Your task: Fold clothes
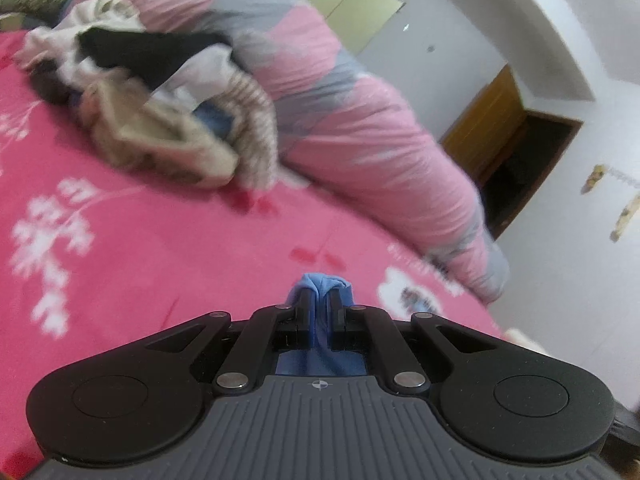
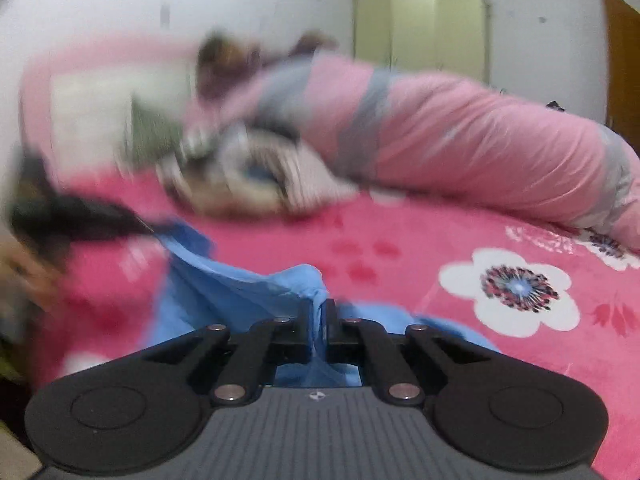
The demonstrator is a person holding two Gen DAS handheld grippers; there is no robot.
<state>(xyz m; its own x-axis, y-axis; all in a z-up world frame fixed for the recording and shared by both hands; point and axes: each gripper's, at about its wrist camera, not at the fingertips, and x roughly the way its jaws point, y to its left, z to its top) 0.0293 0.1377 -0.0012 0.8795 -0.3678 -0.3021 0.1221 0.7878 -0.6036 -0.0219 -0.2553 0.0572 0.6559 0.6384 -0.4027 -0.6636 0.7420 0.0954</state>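
Blue garment (image 2: 224,280) pinched in both grippers, lower part hidden, left edge blurred.

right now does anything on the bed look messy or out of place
Yes: a heap of unfolded clothes sits crumpled against the rolled pink quilt at the far side of the bed. The blue garment is bunched in both tongs, not laid flat.

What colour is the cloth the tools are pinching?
Blue. The cloth shows best in the right wrist view.
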